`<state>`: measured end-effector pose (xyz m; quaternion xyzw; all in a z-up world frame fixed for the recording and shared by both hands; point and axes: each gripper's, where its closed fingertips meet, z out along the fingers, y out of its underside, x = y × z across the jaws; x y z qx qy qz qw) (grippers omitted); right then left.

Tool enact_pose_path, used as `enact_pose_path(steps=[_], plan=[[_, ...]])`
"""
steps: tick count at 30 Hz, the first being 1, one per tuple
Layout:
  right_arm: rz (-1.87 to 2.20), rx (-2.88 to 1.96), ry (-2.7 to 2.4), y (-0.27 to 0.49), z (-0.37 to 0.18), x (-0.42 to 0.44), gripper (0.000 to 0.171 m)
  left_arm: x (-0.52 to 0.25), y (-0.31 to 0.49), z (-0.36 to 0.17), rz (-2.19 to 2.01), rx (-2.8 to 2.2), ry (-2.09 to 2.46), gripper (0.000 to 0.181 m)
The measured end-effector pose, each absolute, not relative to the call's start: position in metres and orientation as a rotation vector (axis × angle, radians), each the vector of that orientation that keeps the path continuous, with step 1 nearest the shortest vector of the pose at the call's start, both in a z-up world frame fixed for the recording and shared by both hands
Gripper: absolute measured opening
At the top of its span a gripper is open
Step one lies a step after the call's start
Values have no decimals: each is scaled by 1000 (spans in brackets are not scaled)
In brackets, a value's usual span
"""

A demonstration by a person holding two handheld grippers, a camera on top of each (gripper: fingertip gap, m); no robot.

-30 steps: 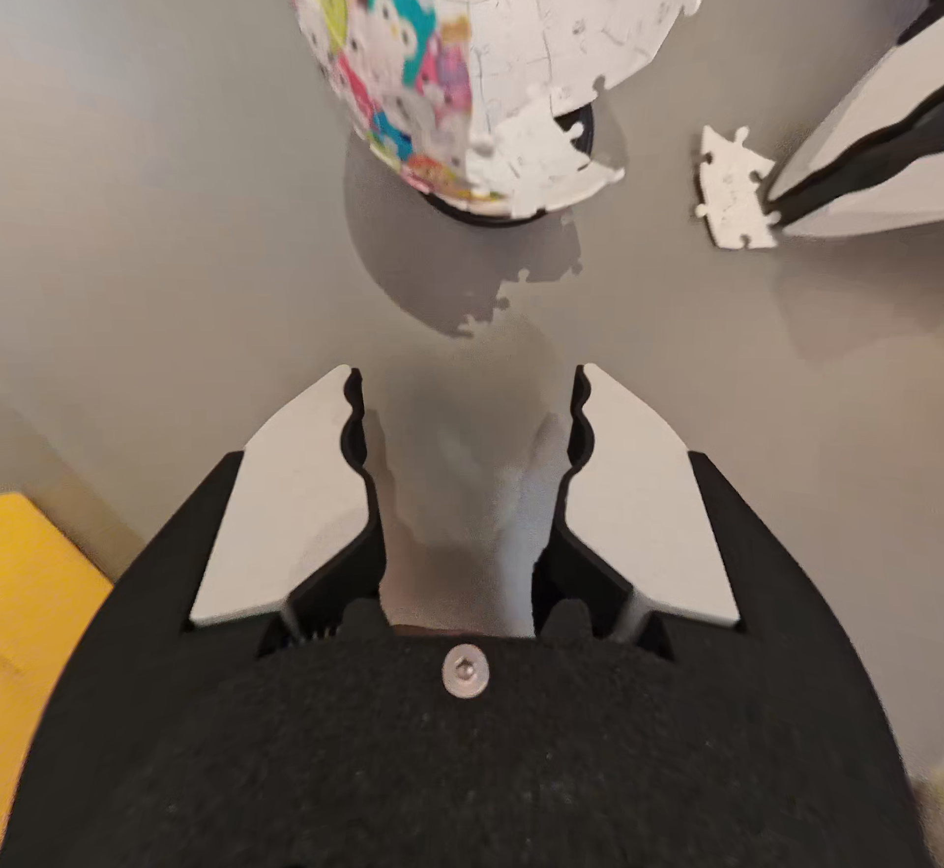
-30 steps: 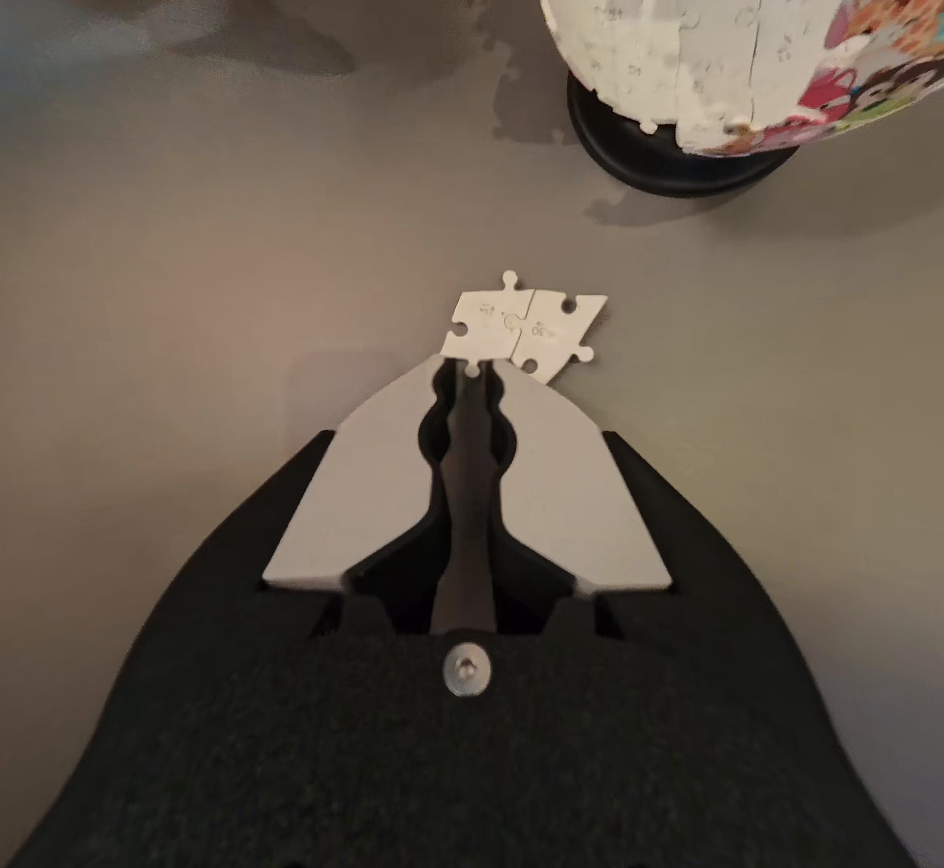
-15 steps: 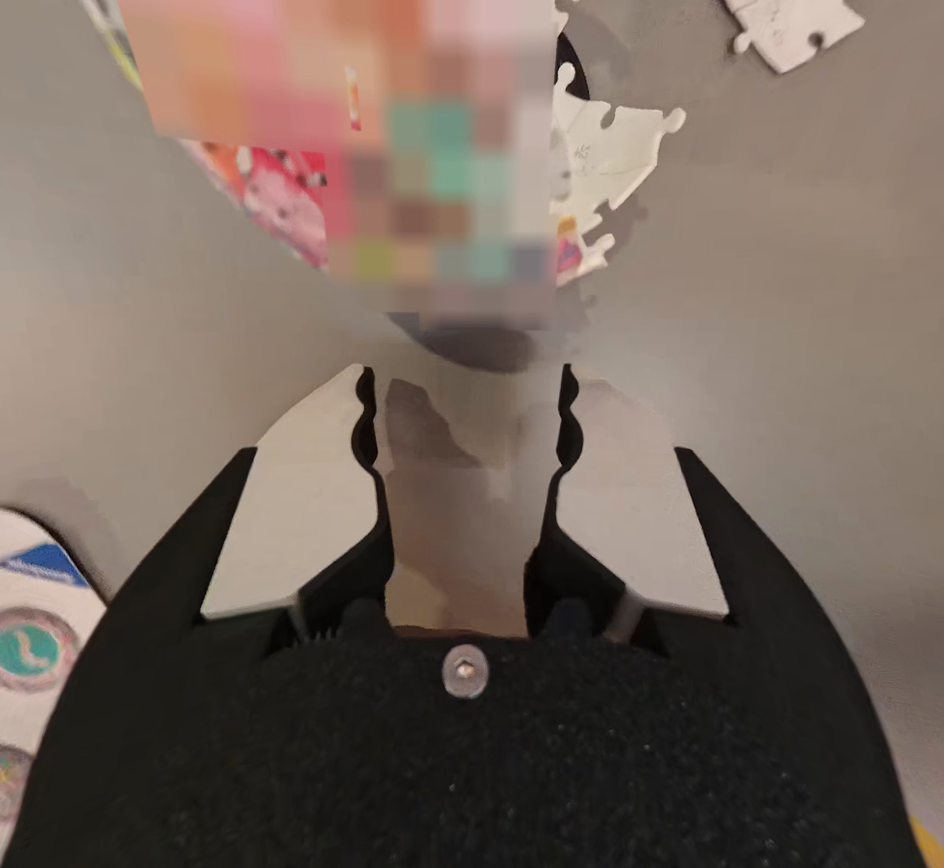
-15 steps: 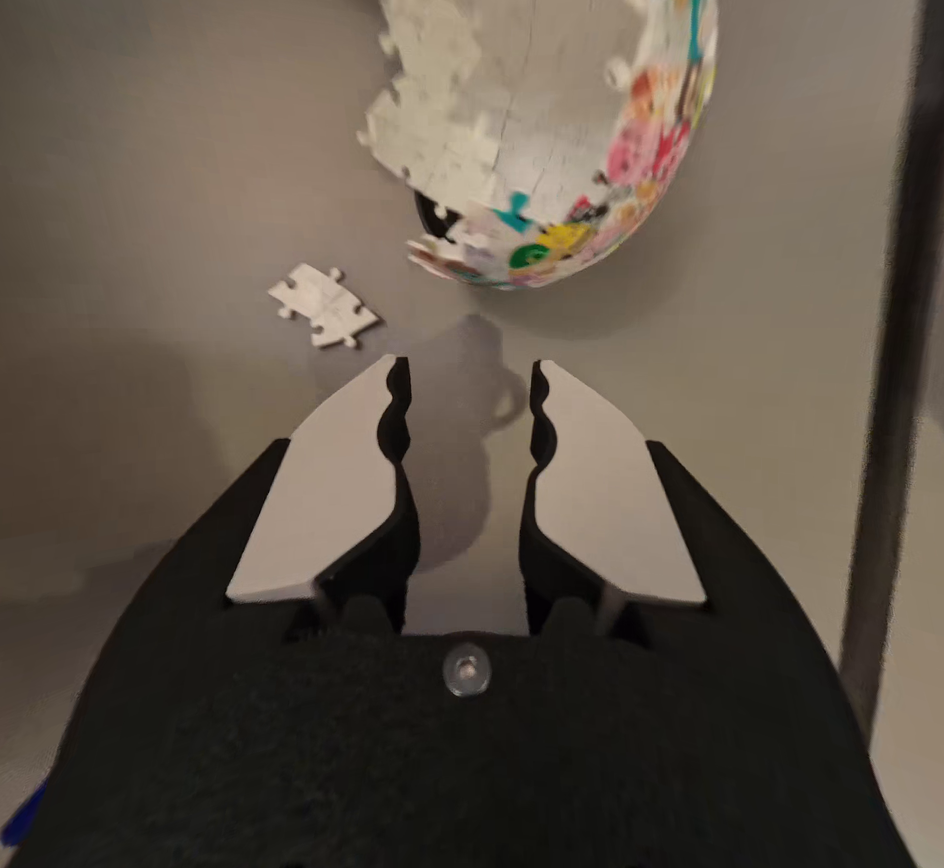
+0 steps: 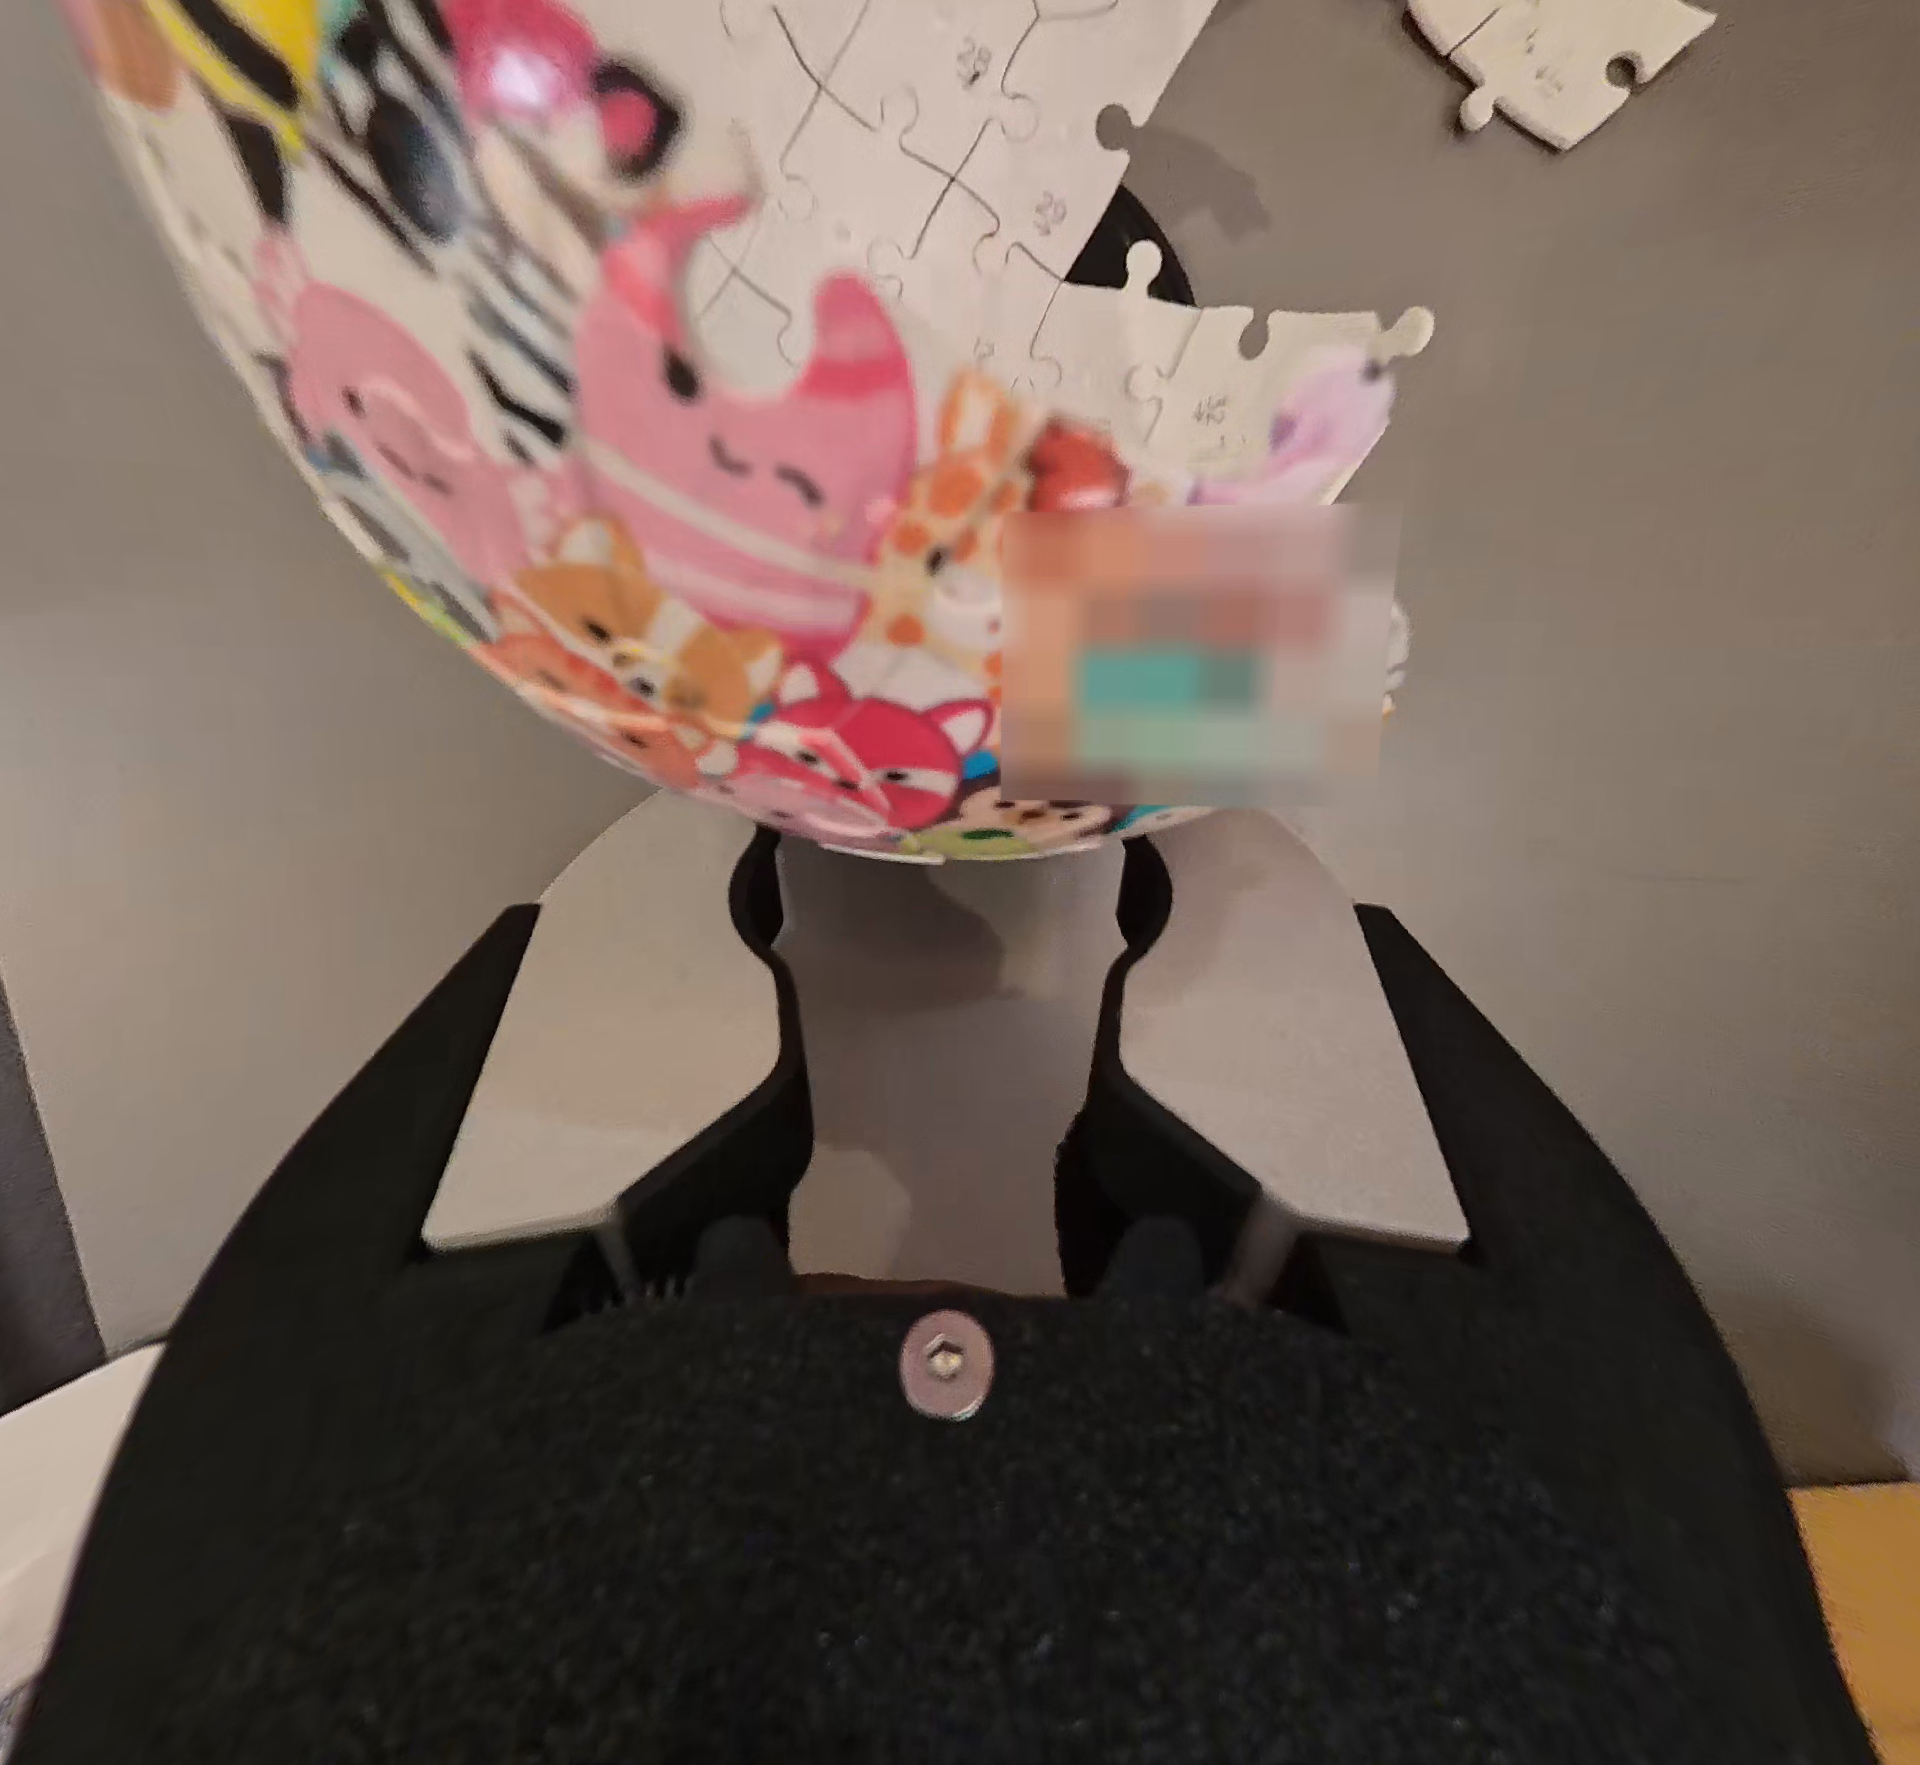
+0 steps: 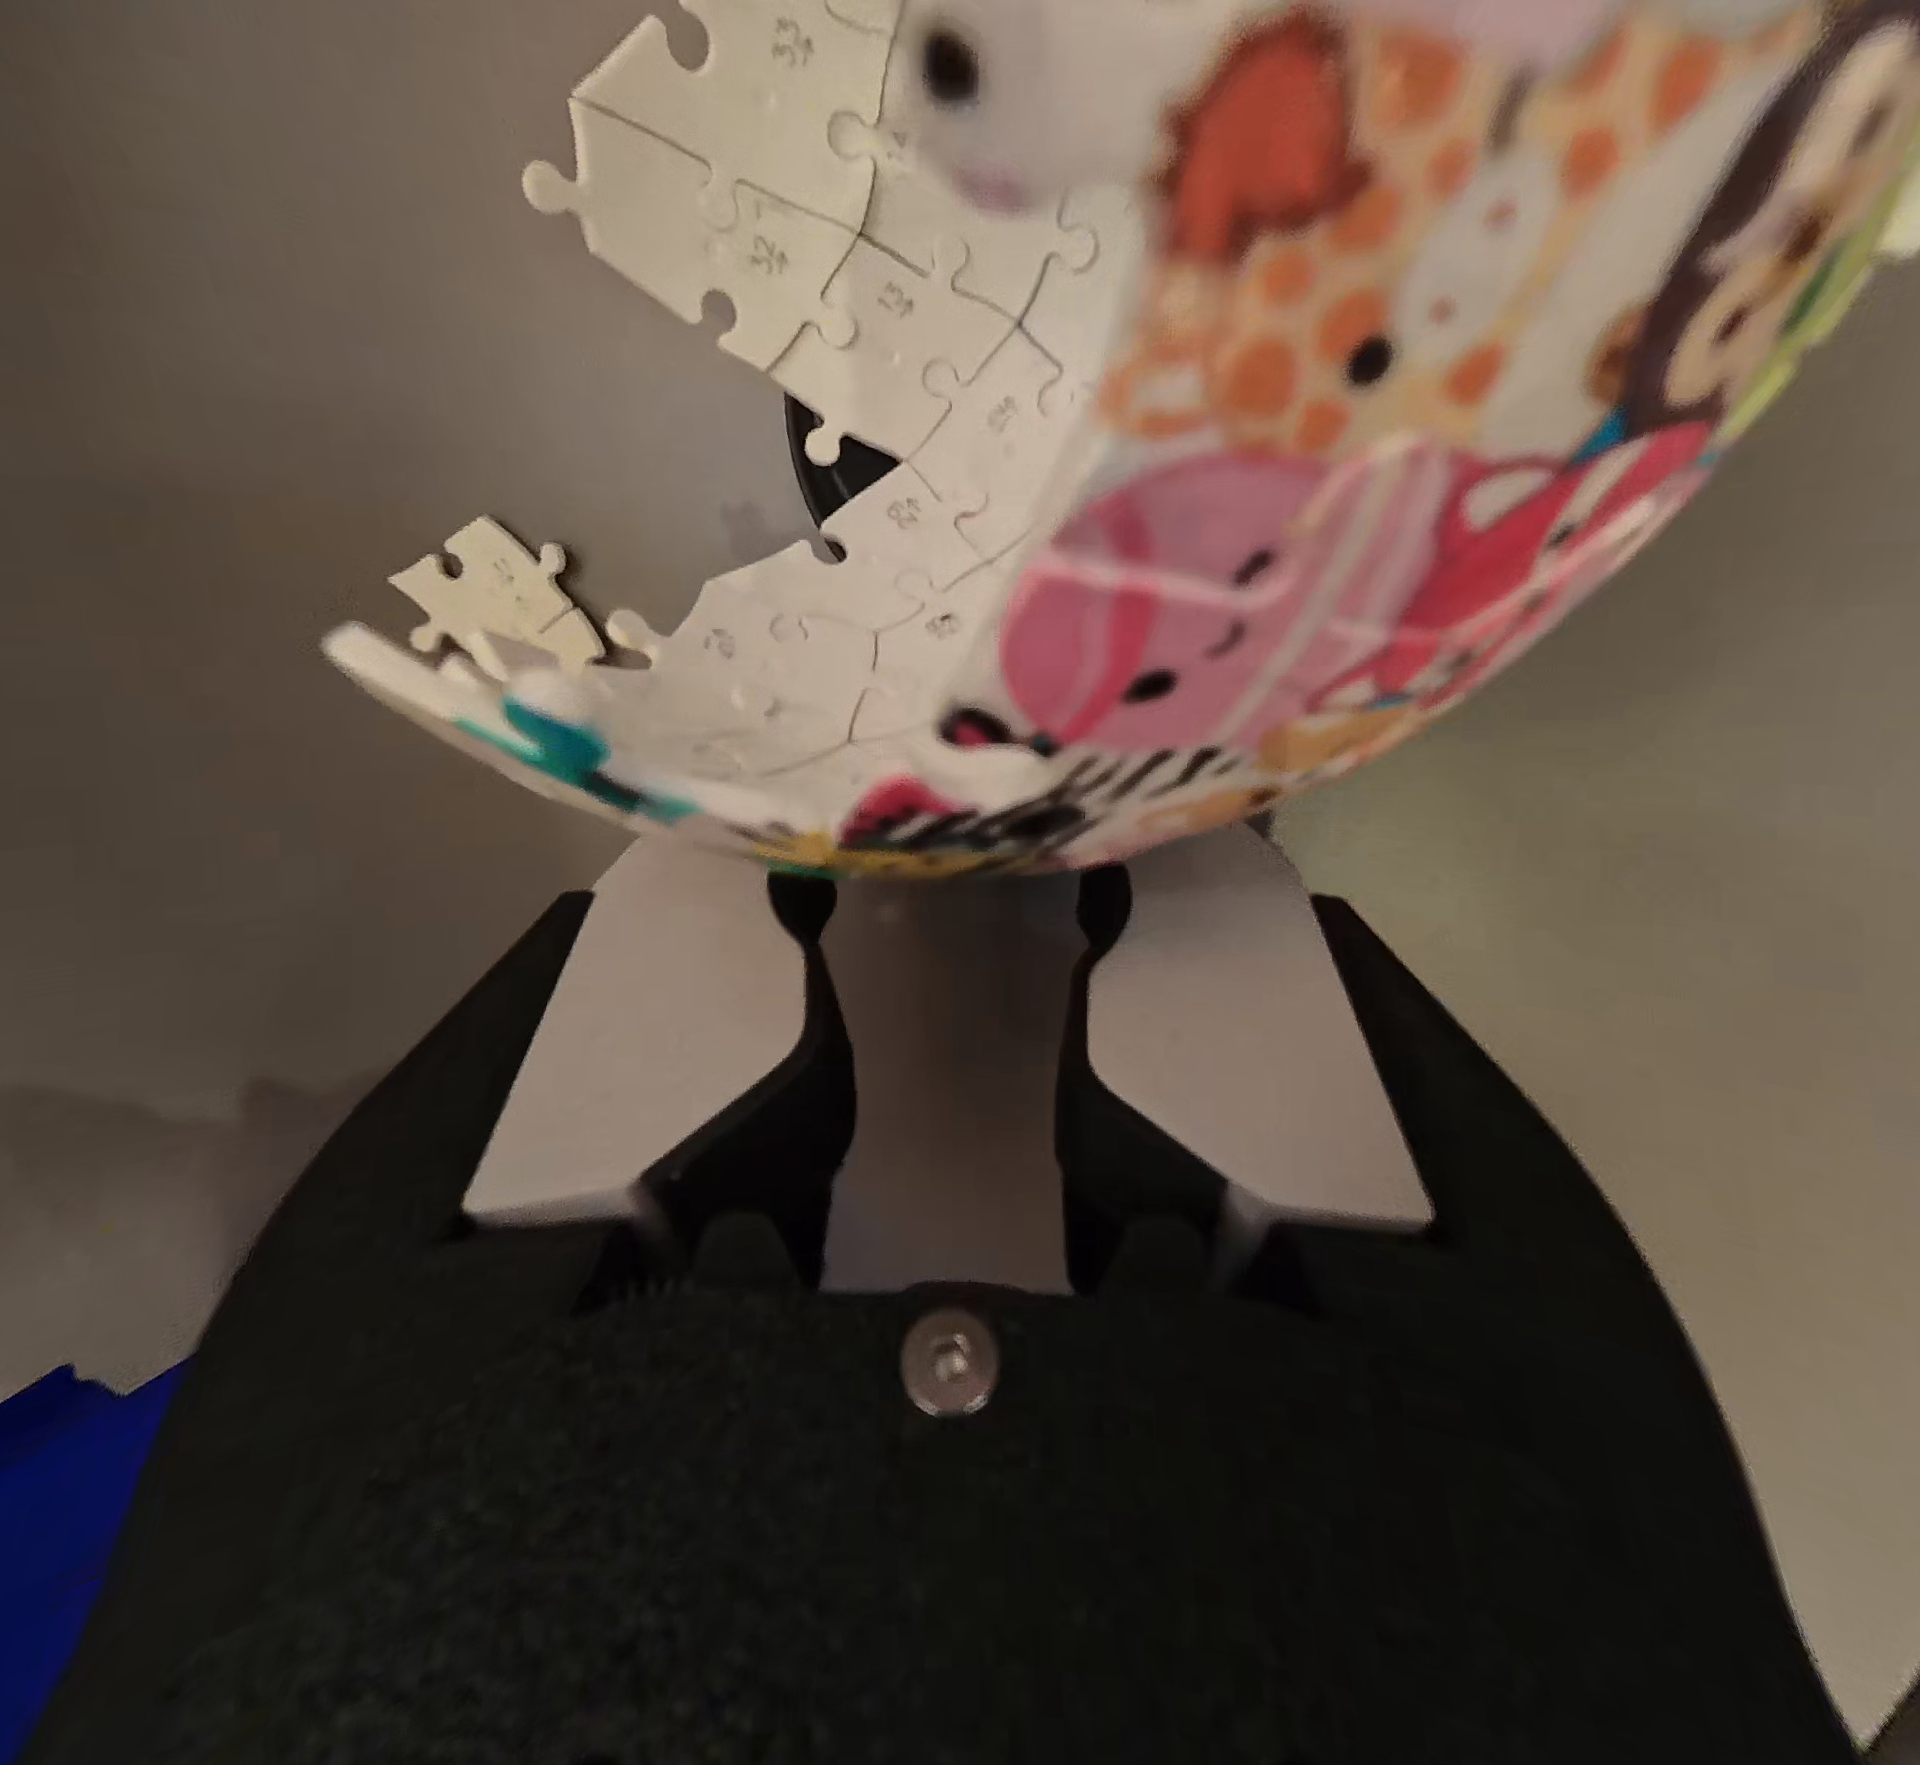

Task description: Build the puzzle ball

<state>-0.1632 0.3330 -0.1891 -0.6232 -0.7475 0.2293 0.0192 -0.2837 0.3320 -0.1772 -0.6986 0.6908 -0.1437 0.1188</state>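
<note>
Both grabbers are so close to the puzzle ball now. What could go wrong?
1. The puzzle ball is only a part-built shell with jagged open edges. A push from the left hand-held gripper or the right hand-held gripper, both open right at its rim, might pop pieces apart.
2. It appears to sit on a small black stand, so a nudge could tip it off.
3. The loose joined pieces lie close by on the grey table and could get knocked away.

A grey table (image 5: 1662, 780) fills the background of both views. In the left wrist view, a white object (image 5: 52, 1466) sits at the lower left edge and a yellowish strip (image 5: 1860, 1549) at the lower right. In the right wrist view, something blue (image 6: 73, 1466) shows at the lower left corner.
</note>
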Motion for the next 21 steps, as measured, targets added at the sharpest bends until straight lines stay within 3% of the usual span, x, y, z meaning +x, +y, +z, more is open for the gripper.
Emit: enact_pose_path(steps=[21], plan=[[213, -1568, -2205, 376, -179, -183, 45, -294, 362, -146, 52, -1809, 2088, 64]])
